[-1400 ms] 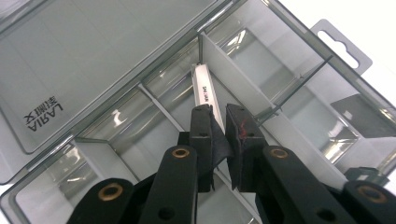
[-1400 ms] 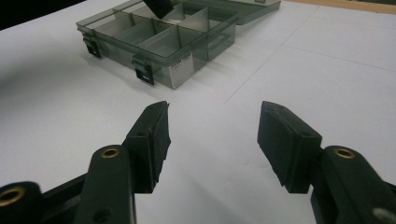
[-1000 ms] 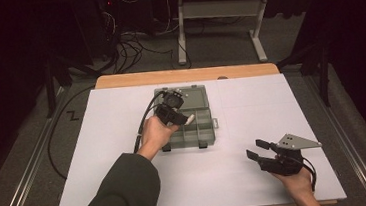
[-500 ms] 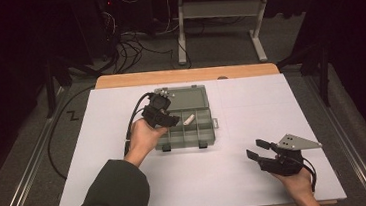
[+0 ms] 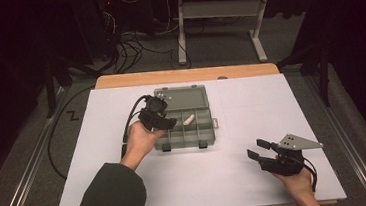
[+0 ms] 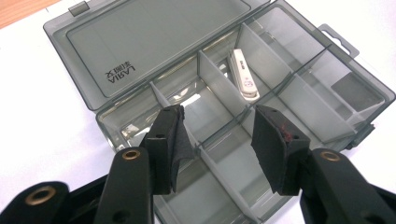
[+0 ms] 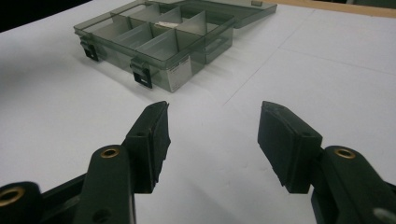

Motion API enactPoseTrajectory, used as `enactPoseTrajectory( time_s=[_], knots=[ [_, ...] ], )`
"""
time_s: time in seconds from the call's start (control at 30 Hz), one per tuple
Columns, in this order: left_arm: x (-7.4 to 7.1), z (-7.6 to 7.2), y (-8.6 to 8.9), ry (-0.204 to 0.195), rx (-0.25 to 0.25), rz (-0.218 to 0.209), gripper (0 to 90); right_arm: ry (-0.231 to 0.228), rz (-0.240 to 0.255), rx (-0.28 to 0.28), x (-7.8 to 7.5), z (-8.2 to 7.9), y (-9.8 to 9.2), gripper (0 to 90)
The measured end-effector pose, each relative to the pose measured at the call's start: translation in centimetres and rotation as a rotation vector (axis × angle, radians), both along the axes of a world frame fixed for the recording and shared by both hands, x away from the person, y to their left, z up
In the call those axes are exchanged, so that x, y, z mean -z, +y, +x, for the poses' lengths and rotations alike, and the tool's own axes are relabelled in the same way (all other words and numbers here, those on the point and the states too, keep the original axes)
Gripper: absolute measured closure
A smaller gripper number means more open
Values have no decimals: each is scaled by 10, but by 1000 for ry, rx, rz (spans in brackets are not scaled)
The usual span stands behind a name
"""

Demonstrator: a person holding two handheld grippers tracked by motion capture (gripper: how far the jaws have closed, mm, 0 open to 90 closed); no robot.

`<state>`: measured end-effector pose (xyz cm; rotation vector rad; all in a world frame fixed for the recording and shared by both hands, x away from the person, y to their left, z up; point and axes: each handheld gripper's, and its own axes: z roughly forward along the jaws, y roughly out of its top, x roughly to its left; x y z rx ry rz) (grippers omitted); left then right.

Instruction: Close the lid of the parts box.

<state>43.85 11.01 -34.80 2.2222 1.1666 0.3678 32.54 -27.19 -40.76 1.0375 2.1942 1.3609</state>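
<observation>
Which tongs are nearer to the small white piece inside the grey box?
Left. The left tongs hover over the box beside the white piece; the right tongs rest away.

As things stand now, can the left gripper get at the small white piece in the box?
Probably yes. The left gripper hovers open just over the organizer box, whose lid lies back, and the white piece lies uncovered in its compartment.

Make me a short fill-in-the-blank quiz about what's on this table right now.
The grey compartment box has its lid ____.
The small white item lies ____ the box.
The left gripper has ____ between its pads.
The right gripper hovers over the ____ table cover.

Missing words: open; inside; nothing; white
</observation>
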Motion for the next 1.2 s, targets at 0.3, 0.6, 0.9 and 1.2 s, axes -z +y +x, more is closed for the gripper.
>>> enactPoseTrajectory(
  time_s=[0.3,0.6,0.9,1.2],
  knots=[
    [2,-5,10,-6,-16,-7,504,-18,1,2,0,-1,1,452],
    [-1,-10,22,-33,-32,-29,501,-35,0,15,0,-5,-1,442],
    [3,-14,35,-43,-49,-35,493,-31,-3,30,-1,-5,2,437],
    [5,-13,44,-43,-77,-32,485,-43,26,13,-6,-2,5,437]
  ],
)
